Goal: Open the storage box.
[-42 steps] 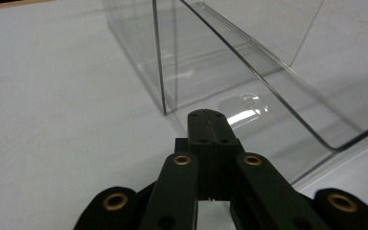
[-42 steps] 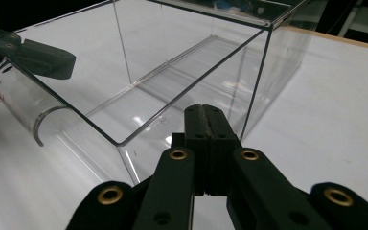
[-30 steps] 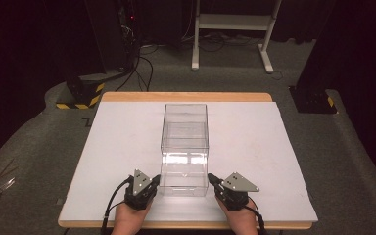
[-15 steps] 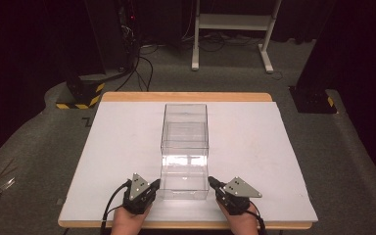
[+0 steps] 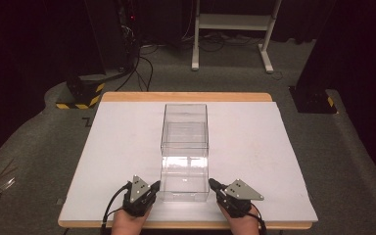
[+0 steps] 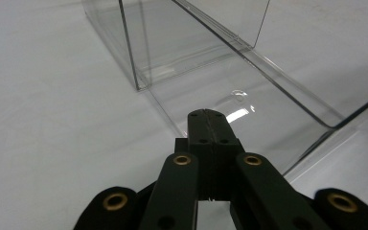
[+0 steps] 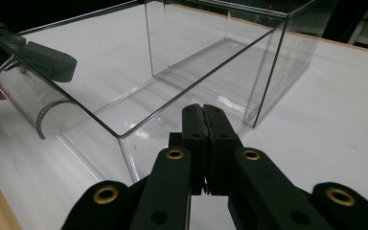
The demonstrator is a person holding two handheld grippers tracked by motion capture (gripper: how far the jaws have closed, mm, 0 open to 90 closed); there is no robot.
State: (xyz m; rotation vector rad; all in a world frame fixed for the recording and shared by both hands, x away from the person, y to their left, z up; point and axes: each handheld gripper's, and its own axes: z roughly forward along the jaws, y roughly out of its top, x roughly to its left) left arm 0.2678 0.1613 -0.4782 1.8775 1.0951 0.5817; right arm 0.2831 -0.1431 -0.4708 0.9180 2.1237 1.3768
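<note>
A white table (image 5: 117, 147) with a wooden rim stands on grey carpet in a dark room. A clear plastic box (image 5: 185, 147) lies along its middle, reaching toward the near edge. The left gripper (image 5: 152, 187) and right gripper (image 5: 214, 185), both clenched with nothing between the jaws, flank the box's near corners.

Looking like a lab/test room: white-topped desk (image 5: 127, 147) sitting on grey carpet (image 5: 39, 147), cables (image 5: 142, 63) trailing, hazard-striped base (image 5: 81, 95), white metal stand (image 5: 232, 24) w/ dark surroundings.
</note>
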